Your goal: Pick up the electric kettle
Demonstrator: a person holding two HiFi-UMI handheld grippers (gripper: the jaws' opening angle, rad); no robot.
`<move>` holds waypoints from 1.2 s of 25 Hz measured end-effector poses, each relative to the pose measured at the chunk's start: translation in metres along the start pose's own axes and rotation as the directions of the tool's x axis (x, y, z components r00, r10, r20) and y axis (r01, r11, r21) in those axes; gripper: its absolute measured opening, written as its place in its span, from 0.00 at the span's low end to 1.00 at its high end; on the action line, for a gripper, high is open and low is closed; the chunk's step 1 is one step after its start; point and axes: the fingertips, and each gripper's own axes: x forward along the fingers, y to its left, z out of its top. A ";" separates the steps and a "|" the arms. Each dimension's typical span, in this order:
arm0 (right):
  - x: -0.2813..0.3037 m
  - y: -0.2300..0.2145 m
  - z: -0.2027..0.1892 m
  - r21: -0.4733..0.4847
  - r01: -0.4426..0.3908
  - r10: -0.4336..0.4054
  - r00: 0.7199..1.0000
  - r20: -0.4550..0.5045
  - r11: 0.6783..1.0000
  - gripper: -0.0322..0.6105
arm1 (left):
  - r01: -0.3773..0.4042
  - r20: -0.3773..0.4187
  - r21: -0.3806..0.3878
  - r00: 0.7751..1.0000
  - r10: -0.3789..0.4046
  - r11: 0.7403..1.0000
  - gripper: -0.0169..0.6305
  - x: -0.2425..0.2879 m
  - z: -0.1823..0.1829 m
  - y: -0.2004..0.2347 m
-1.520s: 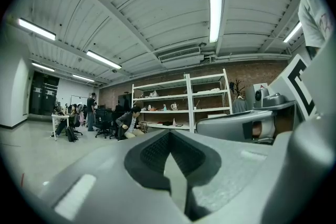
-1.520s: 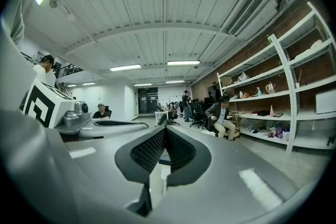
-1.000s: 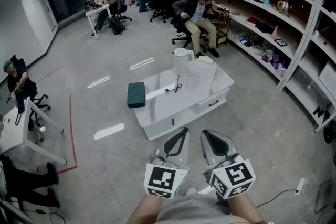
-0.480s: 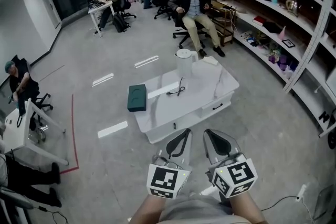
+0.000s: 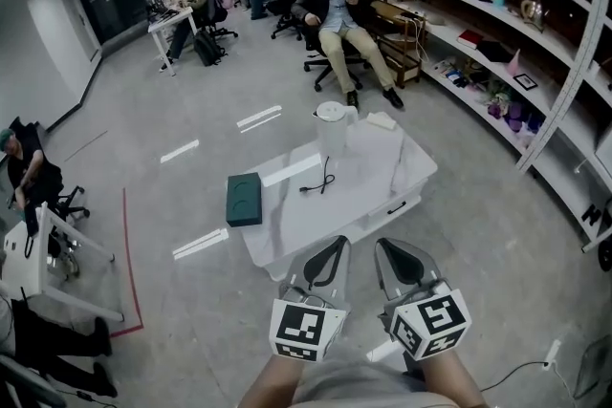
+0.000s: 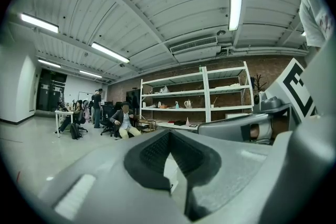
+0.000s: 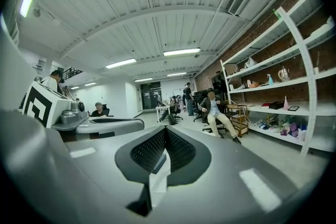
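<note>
Both tongs have drawn nearer the white surface [image 5: 373, 177]: left tongs [image 5: 337, 244] and right tongs [image 5: 382, 246] hang just short of its near edge, each pressed together on nothing. Farther off, the electric kettle [image 5: 331, 127] stands upright at its far edge.
</note>
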 end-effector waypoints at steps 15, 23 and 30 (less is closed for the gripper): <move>0.155 -0.045 0.033 0.006 0.064 -0.064 0.998 0.022 0.998 0.08 | 0.055 -0.007 0.002 0.998 -0.055 0.998 0.03 0.113 0.002 0.124; 0.195 -0.067 0.038 -0.002 0.086 -0.086 0.996 0.018 0.996 0.08 | 0.054 0.003 -0.006 0.999 -0.054 0.998 0.03 0.148 0.002 0.162; 0.228 -0.099 0.046 -0.008 0.081 -0.081 0.996 0.036 0.997 0.08 | 0.031 -0.011 -0.044 0.999 -0.032 0.999 0.03 0.186 -0.008 0.187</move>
